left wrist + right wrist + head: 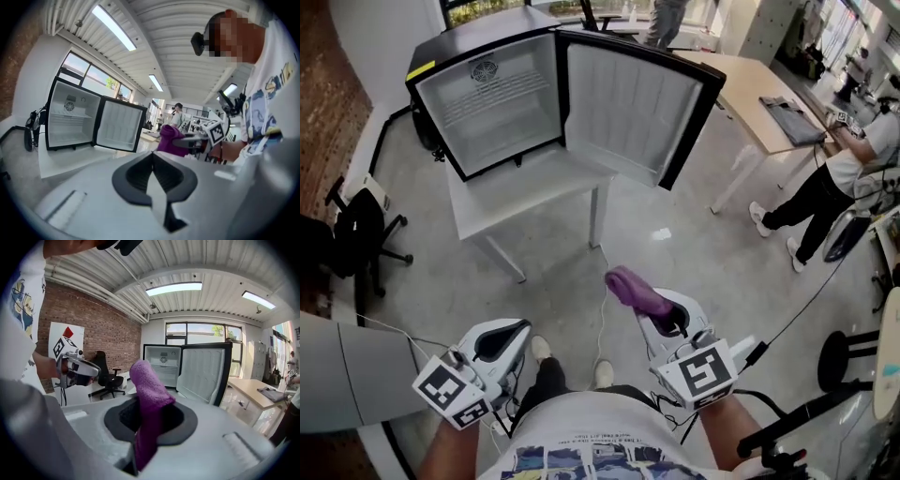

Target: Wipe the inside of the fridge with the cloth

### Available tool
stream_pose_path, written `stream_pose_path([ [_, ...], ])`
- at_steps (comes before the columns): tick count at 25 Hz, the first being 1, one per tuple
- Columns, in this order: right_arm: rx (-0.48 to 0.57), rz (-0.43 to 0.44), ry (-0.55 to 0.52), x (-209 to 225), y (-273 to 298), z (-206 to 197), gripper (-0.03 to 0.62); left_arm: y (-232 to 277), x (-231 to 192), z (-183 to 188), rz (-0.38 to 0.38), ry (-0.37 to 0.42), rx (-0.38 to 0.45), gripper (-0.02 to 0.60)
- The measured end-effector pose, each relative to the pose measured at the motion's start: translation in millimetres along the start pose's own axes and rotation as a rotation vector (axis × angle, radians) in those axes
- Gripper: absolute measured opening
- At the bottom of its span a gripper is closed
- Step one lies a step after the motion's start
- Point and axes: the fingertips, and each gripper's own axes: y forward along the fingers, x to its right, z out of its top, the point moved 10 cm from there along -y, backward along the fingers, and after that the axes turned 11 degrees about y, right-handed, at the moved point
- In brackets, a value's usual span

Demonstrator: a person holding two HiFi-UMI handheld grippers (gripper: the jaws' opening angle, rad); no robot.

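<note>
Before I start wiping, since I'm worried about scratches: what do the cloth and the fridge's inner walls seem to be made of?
The cloth looks like soft purple microfibre or terry: nubby pile, limp folds. Inside the fridge, the walls look like white moulded plastic, smooth with a dull sheen and ribbed panels; painted metal cannot be excluded.

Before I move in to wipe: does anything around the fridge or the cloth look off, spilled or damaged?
Nothing stands out. The fridge stands upright on its white table, door swung wide, no spill visible inside. The purple cloth is clamped in the right gripper; the left gripper is shut, empty.
</note>
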Motion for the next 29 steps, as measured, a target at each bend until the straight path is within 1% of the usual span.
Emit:
stream_pose_path([
  [3, 0.0, 0.046, -0.028, -3.1, -7.6, -3.4, 0.054, -4.1, 20.5, -4.6, 0.035, -0.003, -0.015, 0.006],
  [6, 0.012, 0.073, -0.027, -4.0, -20.5, -8.8, 0.054, -3.4, 40.5, -11.1, 0.046, -0.01, -0.031, 0.005],
  [9, 0.01, 0.078, -0.048, -6.3, -27.8, -9.7, 0.054, -2.2, 49.5, -13.9, 0.035, -0.017, -0.036, 0.006],
  [14, 0.025, 0.078, -0.038, -0.9, -37.1, -11.7, 0.054, 9.3, 61.5, -9.4, 0.005, -0.004, -0.035, 0.005],
  [22, 0.027, 0.079, -0.043, 10.4, -40.3, -14.0, 0.054, 30.0, 67.6, -6.2, -0.03, 0.011, -0.044, 0.006],
  [29, 0.022, 0.094, -0.028, 25.2, -48.7, -18.2, 0.054, 42.7, 79.8, -1.0, -0.029, 0.011, -0.065, 0.006],
])
